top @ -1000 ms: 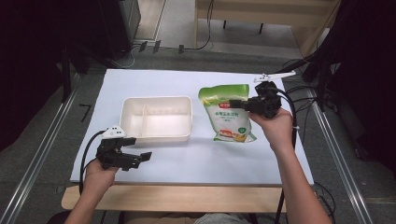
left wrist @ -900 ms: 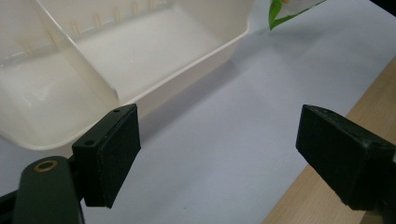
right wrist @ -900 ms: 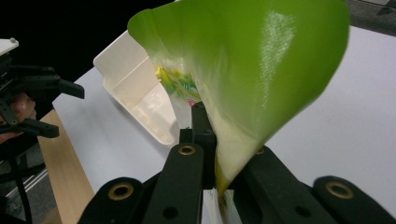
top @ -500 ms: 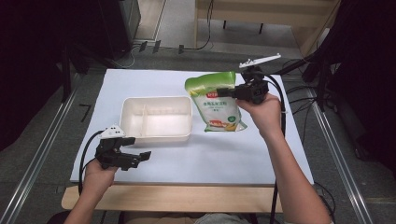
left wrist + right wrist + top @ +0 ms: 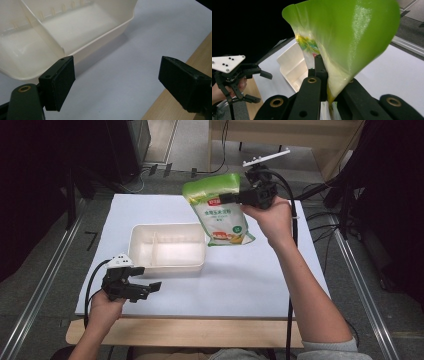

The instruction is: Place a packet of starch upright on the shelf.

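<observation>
A glossy green plastic food pouch [image 5: 220, 210] is held clear of the white-covered table [image 5: 260, 280], pinched near its top by the closed right gripper [image 5: 231, 198], above the far right corner of the cream divided plastic tray [image 5: 167, 265]. Lowering it in is judged to remain, the tray being seen empty. The left gripper [image 5: 150, 289] is rested wide open and empty near the tray; the pouch's print is too small to read.

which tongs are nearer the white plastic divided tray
Left. The left tongs sit open just in front of the white plastic divided tray; the right tongs hold a green pouch above its far right corner.
</observation>
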`<state>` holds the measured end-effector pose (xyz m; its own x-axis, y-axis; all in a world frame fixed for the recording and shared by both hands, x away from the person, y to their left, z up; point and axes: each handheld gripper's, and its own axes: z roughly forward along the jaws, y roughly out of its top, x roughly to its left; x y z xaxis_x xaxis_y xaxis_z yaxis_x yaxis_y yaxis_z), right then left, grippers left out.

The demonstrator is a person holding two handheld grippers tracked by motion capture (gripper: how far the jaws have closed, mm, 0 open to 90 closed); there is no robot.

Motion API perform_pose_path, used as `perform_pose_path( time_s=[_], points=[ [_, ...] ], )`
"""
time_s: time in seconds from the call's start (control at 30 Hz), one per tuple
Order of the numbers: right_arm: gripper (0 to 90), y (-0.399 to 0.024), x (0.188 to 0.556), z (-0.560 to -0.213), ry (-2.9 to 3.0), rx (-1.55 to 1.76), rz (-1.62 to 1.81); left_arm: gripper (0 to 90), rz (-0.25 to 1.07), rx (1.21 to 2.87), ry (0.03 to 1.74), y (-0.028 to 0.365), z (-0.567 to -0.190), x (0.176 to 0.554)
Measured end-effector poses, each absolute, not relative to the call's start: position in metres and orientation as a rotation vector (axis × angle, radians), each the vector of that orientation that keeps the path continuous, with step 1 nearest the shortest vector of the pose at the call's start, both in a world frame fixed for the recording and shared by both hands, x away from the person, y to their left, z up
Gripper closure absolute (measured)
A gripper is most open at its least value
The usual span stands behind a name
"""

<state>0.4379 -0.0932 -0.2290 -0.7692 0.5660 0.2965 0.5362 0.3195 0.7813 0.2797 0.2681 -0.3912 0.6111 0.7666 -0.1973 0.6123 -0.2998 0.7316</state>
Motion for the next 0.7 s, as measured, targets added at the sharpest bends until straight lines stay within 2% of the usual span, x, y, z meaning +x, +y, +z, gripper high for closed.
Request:
perform_pose_path(
  time_s=[0.33,0.7],
  points=[
    [90.0,-0.042,0.449,-0.208,2.566,0.988,1.457,14.7,0.241,2.022,1.087,0.269,-0.391,0.28],
    [90.0,0.019,0.46,-0.215,2.635,0.952,1.436,14.7,0.237,2.012,1.081,0.272,-0.389,0.279]
  ],
)
